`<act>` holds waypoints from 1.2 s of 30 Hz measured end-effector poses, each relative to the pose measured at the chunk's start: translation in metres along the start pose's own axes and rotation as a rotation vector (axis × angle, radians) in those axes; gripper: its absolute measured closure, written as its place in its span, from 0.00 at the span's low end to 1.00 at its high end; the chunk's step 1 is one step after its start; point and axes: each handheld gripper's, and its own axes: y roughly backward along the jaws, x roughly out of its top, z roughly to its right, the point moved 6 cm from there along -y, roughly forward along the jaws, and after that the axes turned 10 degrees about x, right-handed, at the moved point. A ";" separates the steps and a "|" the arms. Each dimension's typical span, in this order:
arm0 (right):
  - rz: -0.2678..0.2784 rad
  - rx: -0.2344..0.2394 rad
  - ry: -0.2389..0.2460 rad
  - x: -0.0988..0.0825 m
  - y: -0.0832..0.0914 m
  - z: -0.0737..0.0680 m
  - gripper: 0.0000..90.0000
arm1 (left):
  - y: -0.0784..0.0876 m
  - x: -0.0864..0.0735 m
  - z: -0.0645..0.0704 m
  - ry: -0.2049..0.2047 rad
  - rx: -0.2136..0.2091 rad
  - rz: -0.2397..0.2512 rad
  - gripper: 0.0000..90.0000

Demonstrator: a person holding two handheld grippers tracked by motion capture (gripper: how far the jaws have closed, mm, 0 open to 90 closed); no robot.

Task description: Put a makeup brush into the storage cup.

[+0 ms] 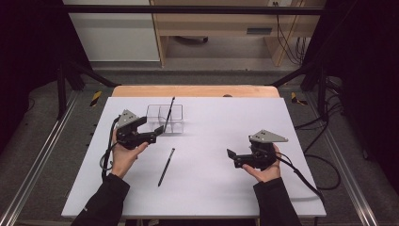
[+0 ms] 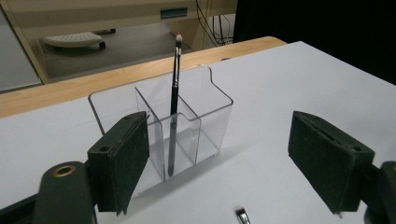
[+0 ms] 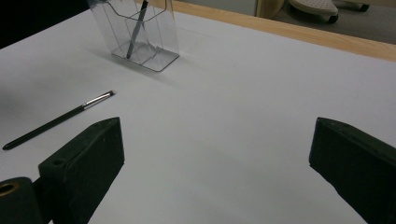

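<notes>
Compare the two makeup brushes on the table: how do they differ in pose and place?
The brush in the organizer stands nearly upright, bristles up, inside the clear organizer; the brush on the table lies flat on the white tabletop, outside it. The first is beside the left gripper; the second lies between both hands. Both are slim with dark handles.

I note black long sleeves point(image 1: 106, 200) on both forearms. Each hand-held gripper is matte black: left hand-held gripper point(image 1: 159, 132), right hand-held gripper point(image 1: 231, 157). Both carry a grey three-cornered plate point(image 1: 267, 137), a trailing black cable point(image 1: 301, 176), and blocky jaws with a brass-ringed hole point(image 2: 64, 171).
</notes>
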 end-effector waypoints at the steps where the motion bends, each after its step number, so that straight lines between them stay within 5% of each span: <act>1: 0.000 -0.001 0.000 0.000 0.000 0.000 0.04 | 0.001 -0.002 0.000 -0.005 0.002 -0.007 0.22; 22: 0.006 -0.016 0.002 0.000 0.008 0.000 0.04 | 0.026 -0.036 0.009 -0.037 0.008 -0.087 0.16; 36: 0.015 -0.023 -0.012 -0.002 0.013 0.005 0.04 | 0.021 -0.058 0.017 -0.070 0.008 -0.194 0.15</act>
